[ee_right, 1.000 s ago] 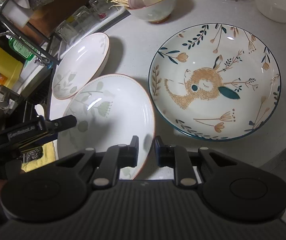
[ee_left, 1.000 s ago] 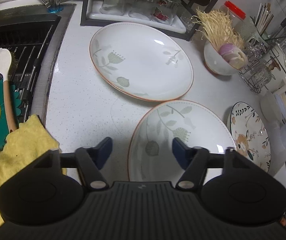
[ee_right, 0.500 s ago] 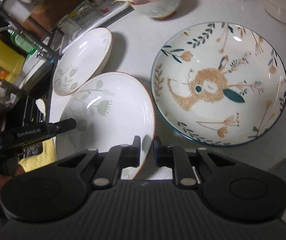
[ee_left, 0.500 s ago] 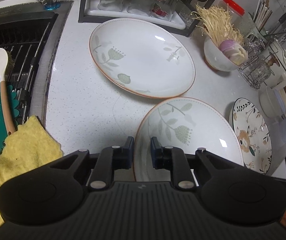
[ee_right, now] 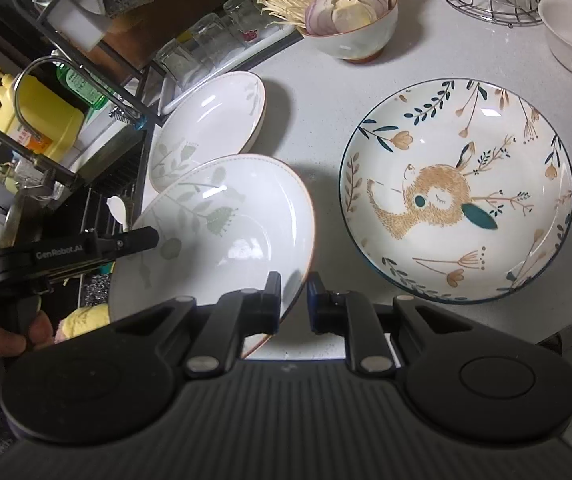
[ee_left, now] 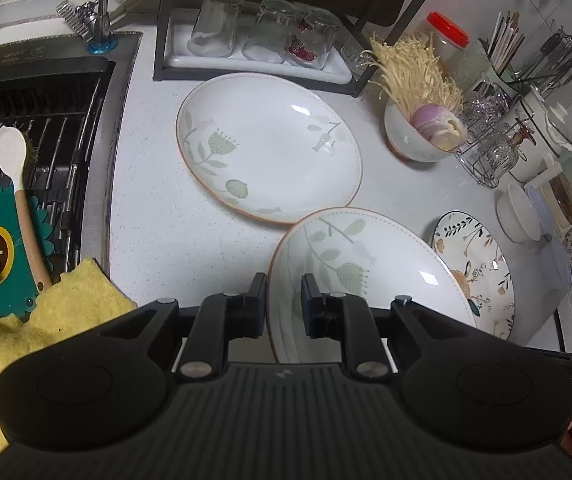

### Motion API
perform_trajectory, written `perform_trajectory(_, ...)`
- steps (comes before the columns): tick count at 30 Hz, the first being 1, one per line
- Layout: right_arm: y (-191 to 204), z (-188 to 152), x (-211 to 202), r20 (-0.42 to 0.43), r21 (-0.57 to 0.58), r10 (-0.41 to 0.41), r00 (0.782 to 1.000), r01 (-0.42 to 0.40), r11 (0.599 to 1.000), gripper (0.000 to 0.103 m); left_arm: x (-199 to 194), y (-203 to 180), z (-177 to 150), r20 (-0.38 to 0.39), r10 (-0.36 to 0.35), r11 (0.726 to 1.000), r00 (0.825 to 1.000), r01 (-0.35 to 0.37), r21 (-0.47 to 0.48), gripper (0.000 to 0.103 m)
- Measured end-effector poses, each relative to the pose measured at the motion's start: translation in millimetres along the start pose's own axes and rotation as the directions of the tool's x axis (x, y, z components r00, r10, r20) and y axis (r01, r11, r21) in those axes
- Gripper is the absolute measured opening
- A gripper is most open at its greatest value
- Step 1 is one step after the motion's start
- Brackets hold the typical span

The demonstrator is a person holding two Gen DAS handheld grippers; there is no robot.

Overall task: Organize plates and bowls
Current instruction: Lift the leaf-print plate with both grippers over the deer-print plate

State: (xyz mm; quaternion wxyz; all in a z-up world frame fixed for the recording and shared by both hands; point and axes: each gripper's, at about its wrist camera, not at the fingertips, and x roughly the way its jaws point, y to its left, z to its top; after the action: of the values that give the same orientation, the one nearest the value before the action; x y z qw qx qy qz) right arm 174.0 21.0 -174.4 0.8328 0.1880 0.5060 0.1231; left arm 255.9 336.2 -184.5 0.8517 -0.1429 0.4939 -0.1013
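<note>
A white plate with green leaf print and an orange rim (ee_left: 365, 272) hangs slightly tilted just above the counter, held from both sides. My left gripper (ee_left: 284, 304) is shut on its left rim. My right gripper (ee_right: 293, 300) is shut on the right rim of that plate (ee_right: 222, 232), and the left gripper's upper finger (ee_right: 134, 239) shows lying on the opposite edge. A matching leaf plate (ee_left: 270, 144) lies flat on the counter beyond it. A deeper plate with a rabbit picture (ee_right: 457, 192) rests on the counter to the right.
A sink with a black rack (ee_left: 38, 128) and a yellow cloth (ee_left: 46, 320) lie to the left. A tray of upturned glasses (ee_left: 254, 60) stands behind. A bowl of enoki and onion (ee_left: 409, 140), a wire rack (ee_left: 489, 152) and a white bowl (ee_left: 521, 212) crowd the right.
The left jaws have shut on the near leaf plate's rim. Both grippers have risen a little with the plate, which has come up off the counter.
</note>
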Motion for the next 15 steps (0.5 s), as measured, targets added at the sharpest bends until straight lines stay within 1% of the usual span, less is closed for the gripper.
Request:
perform_trajectory(6, -3.3, 10.5, -16.2, 0.017, -0.026, 0.039, 0.999, -0.038, 0.999, 0.017, -20.8, -18.1, 9.1, 0.037, 0.002, 1.0, 0.999, -0.002, -0.009, 0.02)
perform_trajectory(11, -12.2, 21.6, -38.0, 0.068, -0.053, 0.068, 0.995, -0.064, 0.997, 0.017, -36.1, -44.5, 19.5, 0.072, -0.007, 1.0, 0.997, 0.007, -0.005, 0.02)
perform_trajectory(15, -28.5, 29.8, -53.3, 0.121, -0.053, 0.063, 0.991, -0.057, 0.997, 0.017, -34.3, -70.9, 25.7, 0.075, -0.019, 1.0, 0.997, 0.018, 0.015, 0.02)
